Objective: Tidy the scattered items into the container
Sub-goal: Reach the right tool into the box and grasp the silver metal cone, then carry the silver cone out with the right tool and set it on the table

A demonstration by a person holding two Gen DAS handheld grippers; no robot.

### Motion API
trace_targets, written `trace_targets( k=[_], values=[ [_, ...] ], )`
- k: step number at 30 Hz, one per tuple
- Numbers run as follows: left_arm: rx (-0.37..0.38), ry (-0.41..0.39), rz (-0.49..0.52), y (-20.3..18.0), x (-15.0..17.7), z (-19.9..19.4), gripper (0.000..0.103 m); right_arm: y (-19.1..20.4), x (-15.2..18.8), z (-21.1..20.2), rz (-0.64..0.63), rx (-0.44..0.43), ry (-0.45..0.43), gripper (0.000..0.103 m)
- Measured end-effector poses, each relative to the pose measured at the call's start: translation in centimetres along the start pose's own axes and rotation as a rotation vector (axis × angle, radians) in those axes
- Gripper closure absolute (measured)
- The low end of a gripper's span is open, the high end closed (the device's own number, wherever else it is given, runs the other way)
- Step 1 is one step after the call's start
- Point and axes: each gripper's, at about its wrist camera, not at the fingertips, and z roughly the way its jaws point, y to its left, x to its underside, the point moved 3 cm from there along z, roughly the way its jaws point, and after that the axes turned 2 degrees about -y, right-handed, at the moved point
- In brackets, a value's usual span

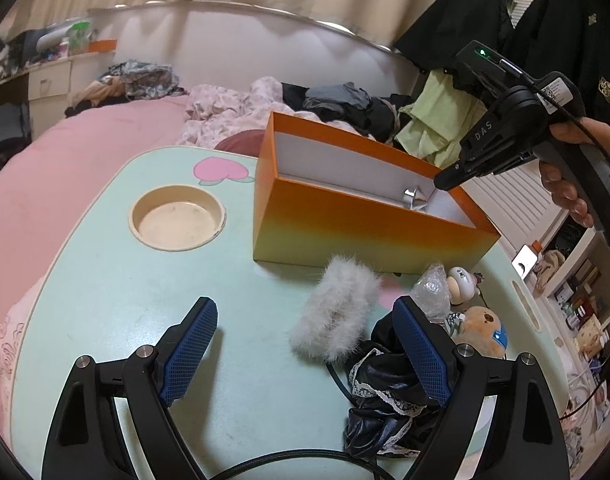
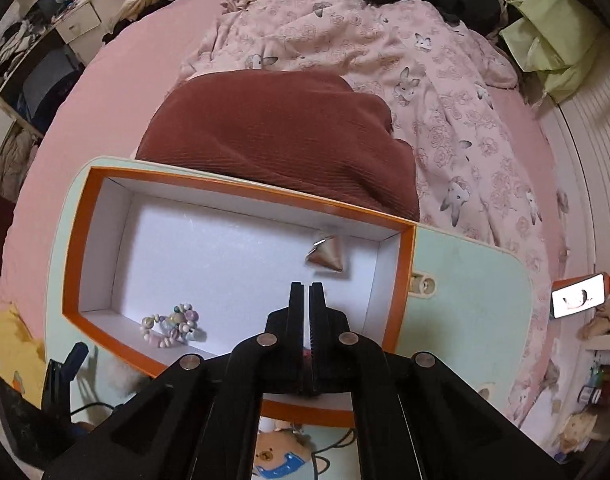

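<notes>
An orange box with a white inside stands on the mint table. In the right wrist view the box holds a pastel bead bracelet and a small triangular shiny item. My right gripper hangs shut and empty above the box's right end; the left wrist view shows this right gripper too. Low over the table my left gripper stands open, with nothing gripped. A white fluffy hair piece lies between its fingers. Black lace-trimmed cloth lies by its right finger.
A bear plush, crinkled clear plastic and a small white figure lie right of the fluffy piece. A round cup recess sits left of the box. A maroon cushion and pink bedding lie behind.
</notes>
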Motion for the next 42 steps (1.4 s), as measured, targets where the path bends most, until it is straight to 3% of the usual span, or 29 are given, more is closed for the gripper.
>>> trace_targets(
  k=[2,3,9,16,20,26,29,32,35,37,42],
  values=[
    [-0.001,0.001,0.003,0.0,0.0,0.0,0.014,-0.5,-0.4,0.3,0.033,0.011,-0.009,0.071],
    [-0.002,0.002,0.003,0.0,0.0,0.0,0.014,-0.8,-0.6,0.6,0.045,0.011,-0.012,0.068],
    [0.009,0.004,-0.012,0.3,0.0,0.2,0.014,-0.3,-1.0,3.3,0.115,-0.118,0.067,0.068],
    [0.012,0.005,-0.017,0.4,0.1,0.3,0.014,1.1,-0.5,5.9,0.16,-0.184,0.097,0.066],
    [0.012,0.006,-0.021,0.6,0.1,0.3,0.014,1.8,-0.3,5.4,0.114,-0.118,0.039,0.074],
    [0.016,0.009,-0.039,1.0,0.1,0.4,0.014,1.3,0.3,-0.3,0.141,-0.231,-0.126,0.074],
    [0.023,0.005,-0.047,1.1,0.0,0.4,0.014,1.7,3.0,-5.0,0.105,-0.288,-0.242,0.074],
    [0.024,-0.007,-0.049,1.2,0.0,0.3,0.014,2.8,6.9,-6.6,0.059,-0.348,-0.287,0.074],
    [0.029,-0.058,-0.056,1.2,-0.2,-0.5,0.014,3.2,10.4,-4.7,0.05,-0.337,-0.285,0.074],
    [0.048,-0.086,-0.064,1.3,-0.5,-1.0,0.014,2.8,12.4,-2.5,0.123,-0.386,-0.265,0.074],
    [0.082,-0.078,-0.071,1.4,-1.5,-1.3,0.014,2.5,15.1,-0.4,0.167,-0.426,-0.316,0.074]
  ],
)
